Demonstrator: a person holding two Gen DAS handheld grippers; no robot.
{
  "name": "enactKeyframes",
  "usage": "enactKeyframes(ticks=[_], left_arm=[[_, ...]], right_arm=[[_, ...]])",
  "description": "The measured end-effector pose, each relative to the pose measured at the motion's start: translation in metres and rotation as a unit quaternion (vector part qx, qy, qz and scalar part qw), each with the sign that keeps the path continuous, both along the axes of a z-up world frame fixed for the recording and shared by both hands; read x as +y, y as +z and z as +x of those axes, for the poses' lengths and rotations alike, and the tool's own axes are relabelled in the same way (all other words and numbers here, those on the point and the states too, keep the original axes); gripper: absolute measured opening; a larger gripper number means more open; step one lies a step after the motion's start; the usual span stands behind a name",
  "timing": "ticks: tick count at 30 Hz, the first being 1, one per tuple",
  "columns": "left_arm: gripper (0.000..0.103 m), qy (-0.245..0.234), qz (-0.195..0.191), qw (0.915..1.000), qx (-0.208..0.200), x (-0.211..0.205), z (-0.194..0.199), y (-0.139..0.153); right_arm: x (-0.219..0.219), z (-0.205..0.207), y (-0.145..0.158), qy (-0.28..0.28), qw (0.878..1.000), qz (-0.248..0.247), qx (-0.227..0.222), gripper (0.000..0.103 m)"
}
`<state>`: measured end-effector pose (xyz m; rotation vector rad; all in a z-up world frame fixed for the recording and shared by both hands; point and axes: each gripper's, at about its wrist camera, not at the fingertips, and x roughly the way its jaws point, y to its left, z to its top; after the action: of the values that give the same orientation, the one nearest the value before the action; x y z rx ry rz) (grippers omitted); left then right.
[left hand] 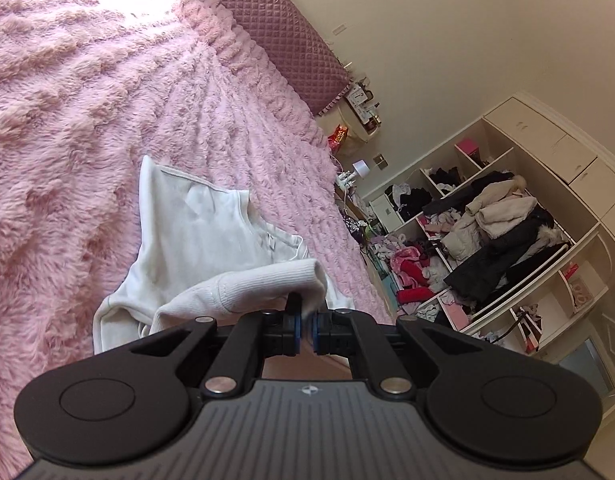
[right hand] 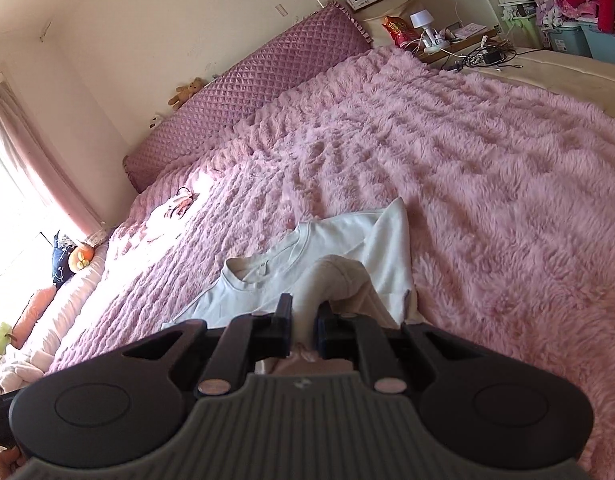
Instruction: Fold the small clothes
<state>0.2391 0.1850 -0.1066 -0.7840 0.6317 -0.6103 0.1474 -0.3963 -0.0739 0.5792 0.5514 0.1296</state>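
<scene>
A small white sweatshirt (left hand: 195, 232) lies on the fluffy pink blanket (left hand: 87, 120) near the bed's front edge. My left gripper (left hand: 306, 322) is shut on its ribbed hem (left hand: 263, 280), lifted and folded over the body. In the right wrist view the same sweatshirt (right hand: 339, 248) lies with its round neck toward the left. My right gripper (right hand: 304, 326) is shut on a raised fold of its white cloth (right hand: 335, 280), held above the body. One sleeve (right hand: 395, 236) is turned in across the shirt.
The pink blanket (right hand: 467, 168) covers the bed up to a quilted mauve headboard (right hand: 247, 92). A small garment (right hand: 175, 208) lies far up the bed. A bedside table with a lamp (right hand: 421, 20) and cables stands at the right. Cluttered open shelves (left hand: 487, 232) fill the wall.
</scene>
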Motion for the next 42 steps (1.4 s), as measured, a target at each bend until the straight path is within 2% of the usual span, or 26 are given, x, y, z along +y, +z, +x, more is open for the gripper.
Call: enactKeyframes(ticks=[6, 11, 16, 24, 26, 28, 29, 31, 32, 34, 35, 36, 38, 42], left_arm=[[0.005, 0.010, 0.011, 0.9997, -0.021, -0.004, 0.059, 0.002], [0.005, 0.019, 0.022, 0.9994, -0.017, -0.012, 0.105, -0.006], [0.005, 0.040, 0.008, 0.9992, 0.006, -0.014, 0.142, -0.028], [0.005, 0.073, 0.050, 0.9942, 0.060, -0.026, 0.183, -0.066], [0.011, 0.082, 0.057, 0.9912, 0.087, -0.028, 0.189, -0.072], [0.019, 0.084, 0.061, 0.9883, 0.112, -0.026, 0.196, -0.076], [0.023, 0.081, 0.067, 0.9878, 0.115, -0.025, 0.198, -0.074], [0.023, 0.078, 0.080, 0.9883, 0.104, -0.021, 0.196, -0.061], [0.029, 0.079, 0.089, 0.9887, 0.092, -0.017, 0.191, -0.053], [0.041, 0.082, 0.096, 0.9895, 0.069, -0.002, 0.177, -0.037], [0.044, 0.079, 0.095, 0.9905, 0.060, 0.006, 0.169, -0.031], [0.044, 0.075, 0.091, 0.9916, 0.053, 0.014, 0.159, -0.027], [0.045, 0.061, 0.082, 0.9937, 0.045, 0.031, 0.129, -0.025], [0.045, 0.033, 0.090, 0.9940, 0.053, 0.047, 0.066, -0.039]], right_arm=[[0.003, 0.065, -0.004, -0.015, 1.000, -0.015, -0.006, 0.006], [0.006, 0.116, -0.010, -0.030, 0.999, -0.029, -0.001, 0.006], [0.010, 0.163, -0.022, -0.043, 0.998, -0.047, 0.011, 0.006], [0.018, 0.225, -0.063, -0.067, 0.994, -0.070, 0.052, 0.006], [0.021, 0.233, -0.074, -0.074, 0.993, -0.072, 0.059, 0.006], [0.019, 0.242, -0.085, -0.073, 0.992, -0.068, 0.077, 0.013], [0.018, 0.243, -0.088, -0.073, 0.992, -0.064, 0.079, 0.014], [0.014, 0.238, -0.087, -0.067, 0.994, -0.055, 0.070, 0.015], [0.012, 0.232, -0.083, -0.058, 0.995, -0.052, 0.061, 0.016], [0.006, 0.212, -0.073, -0.032, 0.998, -0.048, 0.038, 0.027], [0.003, 0.199, -0.067, -0.022, 0.998, -0.054, 0.027, 0.030], [-0.001, 0.182, -0.060, -0.013, 0.998, -0.064, 0.014, 0.036], [-0.012, 0.154, -0.052, 0.001, 0.997, -0.071, 0.001, 0.037], [-0.041, 0.095, -0.050, 0.014, 0.997, -0.077, 0.010, 0.039]])
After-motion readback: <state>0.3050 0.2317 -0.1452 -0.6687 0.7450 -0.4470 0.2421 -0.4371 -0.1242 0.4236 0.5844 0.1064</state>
